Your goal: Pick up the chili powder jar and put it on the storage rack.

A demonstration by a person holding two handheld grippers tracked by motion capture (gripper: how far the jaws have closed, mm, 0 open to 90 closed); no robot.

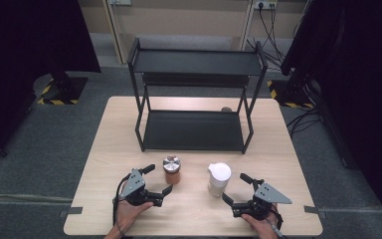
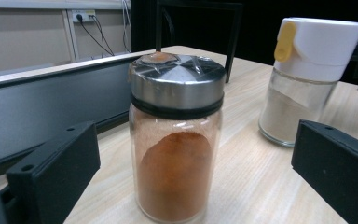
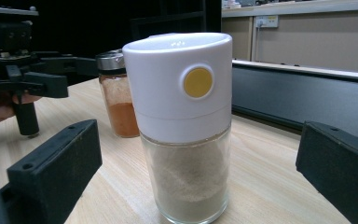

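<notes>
Jaws of the left gripper [image 1: 158, 180] are spread wide around the steel-lidded glass jar of orange powder [image 1: 171, 171], untouched, at its 1 o'clock; the right gripper [image 1: 237, 187] is likewise wide around the white-capped glass shaker [image 1: 218, 179] at 11 o'clock.

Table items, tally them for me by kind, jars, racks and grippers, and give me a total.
Spice jars: 2, the metal-lidded jar of orange powder and the white-capped jar of pale powder.
Black two-tier racks: 1.
Handheld grippers: 2, the left gripper and the right gripper, both open.
Total: 5.

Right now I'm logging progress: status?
Both claws open, left claw at orange spice jar, right claw at white-capped shaker. Neither gripped. Nothing in the way.
</notes>
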